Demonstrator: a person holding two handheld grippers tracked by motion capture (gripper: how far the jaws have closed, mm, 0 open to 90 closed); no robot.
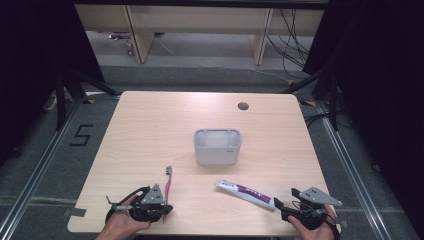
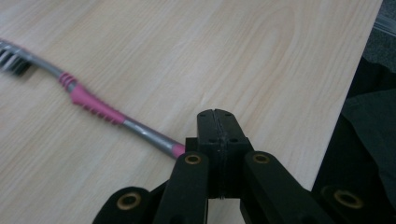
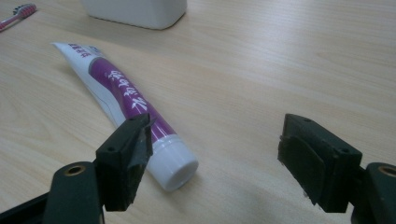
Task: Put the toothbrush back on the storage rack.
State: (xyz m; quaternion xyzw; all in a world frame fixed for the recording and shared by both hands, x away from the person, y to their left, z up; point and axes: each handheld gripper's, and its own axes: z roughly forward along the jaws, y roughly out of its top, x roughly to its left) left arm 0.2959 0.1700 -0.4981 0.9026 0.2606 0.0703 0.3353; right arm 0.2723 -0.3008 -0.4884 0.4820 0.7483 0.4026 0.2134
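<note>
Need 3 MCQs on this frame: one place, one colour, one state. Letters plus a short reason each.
1. Where does the toothpaste tube lie?
A. inside the white holder
B. on the table, in front of the white holder, near the right gripper
C. on the floor

2. What colour is the toothbrush grip?
A. pink
B. green
C. yellow

3. How do the left gripper jaws stand?
A. wide open
B. shut, beside the toothbrush's handle end
C. clamped on the tube

Answers:
1 B, the high view shows it flat on the wood.
2 A, pink ribs on a grey handle.
3 B, the jaws meet with nothing between.
</note>
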